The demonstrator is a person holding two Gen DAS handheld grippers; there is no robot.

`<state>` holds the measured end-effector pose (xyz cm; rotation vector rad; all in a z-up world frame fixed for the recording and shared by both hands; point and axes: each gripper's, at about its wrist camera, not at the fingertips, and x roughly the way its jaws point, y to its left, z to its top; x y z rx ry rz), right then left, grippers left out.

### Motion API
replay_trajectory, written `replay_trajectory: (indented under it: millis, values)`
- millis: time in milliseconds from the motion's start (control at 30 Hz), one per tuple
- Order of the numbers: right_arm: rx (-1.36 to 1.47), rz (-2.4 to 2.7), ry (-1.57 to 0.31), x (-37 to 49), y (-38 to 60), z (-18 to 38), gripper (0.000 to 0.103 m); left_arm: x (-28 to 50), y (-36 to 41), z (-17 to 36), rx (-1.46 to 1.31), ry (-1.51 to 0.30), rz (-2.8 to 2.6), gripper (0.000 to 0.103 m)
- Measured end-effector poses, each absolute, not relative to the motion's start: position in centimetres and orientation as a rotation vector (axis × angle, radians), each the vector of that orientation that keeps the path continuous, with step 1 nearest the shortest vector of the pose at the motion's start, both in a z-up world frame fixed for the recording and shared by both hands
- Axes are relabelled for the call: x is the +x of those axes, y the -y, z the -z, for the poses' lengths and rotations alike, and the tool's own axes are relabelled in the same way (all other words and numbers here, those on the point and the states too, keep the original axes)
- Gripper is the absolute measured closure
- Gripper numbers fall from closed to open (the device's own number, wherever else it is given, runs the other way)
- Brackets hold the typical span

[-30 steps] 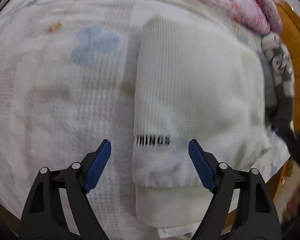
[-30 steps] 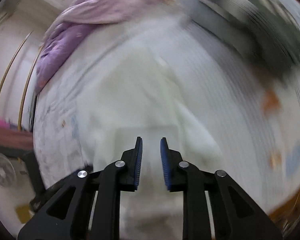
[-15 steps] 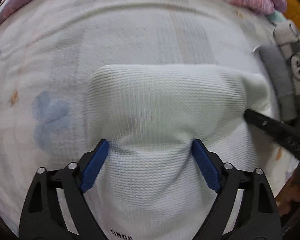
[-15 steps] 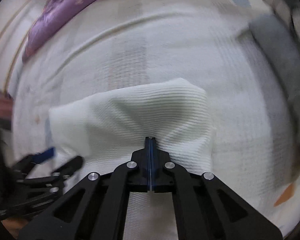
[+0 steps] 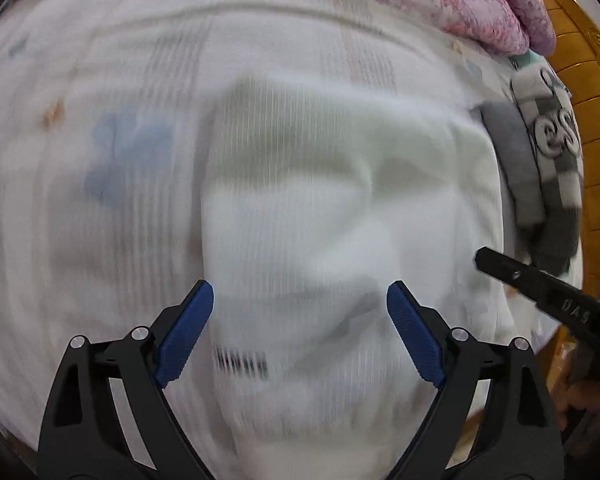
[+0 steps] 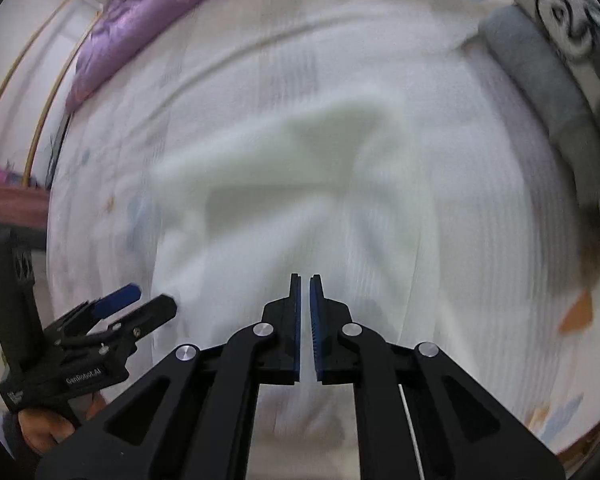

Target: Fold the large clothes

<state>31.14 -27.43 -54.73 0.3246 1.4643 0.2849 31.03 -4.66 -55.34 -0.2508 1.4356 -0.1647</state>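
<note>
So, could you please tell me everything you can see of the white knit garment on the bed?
The white knit garment is a ribbed, soft-looking fabric, folded into a compact bundle lying on the pale printed bedsheet. A short line of dark lettering sits near its lower left edge, unreadable through motion blur. Soft creases cross its top layer. A rolled grey cloth lies just beyond its right side. Neither gripper visibly grips it.

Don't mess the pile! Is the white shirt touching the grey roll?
Apart. The right wrist view shows bedsheet between the white shirt and the grey roll.
</note>
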Motion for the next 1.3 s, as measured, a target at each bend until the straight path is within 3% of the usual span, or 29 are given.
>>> replay_trajectory:
  millis: [100,233,400,567,767,900,967,1000,1033,1067,1300]
  values:
    - [0.299,-0.208,-1.54,28.6,28.7,57.8,0.103,28.3,5.3,57.6,-0.191,-1.503,0.128,0.015]
    - [0.311,-0.152,-1.512,26.7,30.8,59.2,0.103,27.5,3.6,60.4,-0.341,-1.555,0.132,0.01]
    - [0.391,-0.135,-1.493,26.6,31.2,58.1,0.103,28.7,4.2,60.1,-0.365,-1.556,0.143,0.008]
    - [0.485,-0.212,-1.456,23.4,30.7,54.8,0.096,25.6,3.0,57.9,-0.454,-1.517,0.215,0.008]
    - [0.455,-0.142,-1.589,19.5,30.7,60.6,0.103,23.8,3.9,60.3,-0.379,-1.564,0.173,0.008]
    - [0.572,-0.137,-1.584,18.9,32.0,60.7,0.103,24.4,4.6,60.5,-0.32,-1.569,0.184,0.005]
    - [0.693,-0.14,-1.543,18.8,33.5,59.7,0.095,24.8,3.6,60.2,-0.394,-1.586,0.197,0.005]
    - [0.756,-0.126,-1.512,18.5,34.6,59.4,0.078,25.0,3.0,60.0,-0.453,-1.584,0.206,0.005]
    - [0.818,-0.104,-1.482,18.1,35.6,59.1,0.047,25.0,2.6,60.0,-0.517,-1.582,0.216,0.005]
    - [0.876,-0.084,-1.459,17.7,36.6,59.1,0.034,25.0,2.1,59.9,-0.564,-1.579,0.219,0.005]
    - [1.315,-0.145,-1.326,16.4,39.8,63.7,0.031,26.2,-0.5,59.0,-0.727,-1.48,0.205,0.005]
